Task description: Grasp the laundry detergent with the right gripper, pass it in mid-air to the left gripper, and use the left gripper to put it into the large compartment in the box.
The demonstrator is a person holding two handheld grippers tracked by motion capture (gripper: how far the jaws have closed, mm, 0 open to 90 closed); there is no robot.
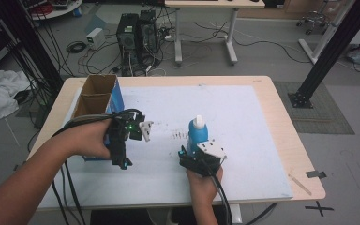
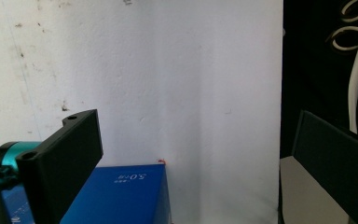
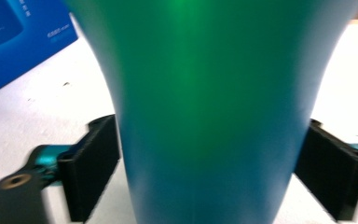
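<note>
A blue bottle (image 1: 198,136) with a white cap stands upright near the middle of the white mat (image 1: 248,117). My right gripper (image 1: 192,152) reaches it from the near side. In the right gripper view the two black jaws sit against both sides of the bottle (image 3: 214,116), so my right gripper (image 3: 212,158) is shut on it. A tall blue box (image 1: 115,101) with an open cardboard top stands at the left. My left gripper (image 1: 126,140) is held beside it. Its jaws stand wide apart in the left gripper view, where my left gripper (image 2: 191,154) hangs over the corner of the box (image 2: 121,196).
The wooden table (image 1: 281,122) carries the mat. A thin wooden stick (image 1: 300,183) and a black tape mark (image 1: 315,174) lie at its front right corner. Behind the table, computer towers (image 1: 136,35), cables, a second desk and black frame posts (image 1: 328,51) stand on the floor.
</note>
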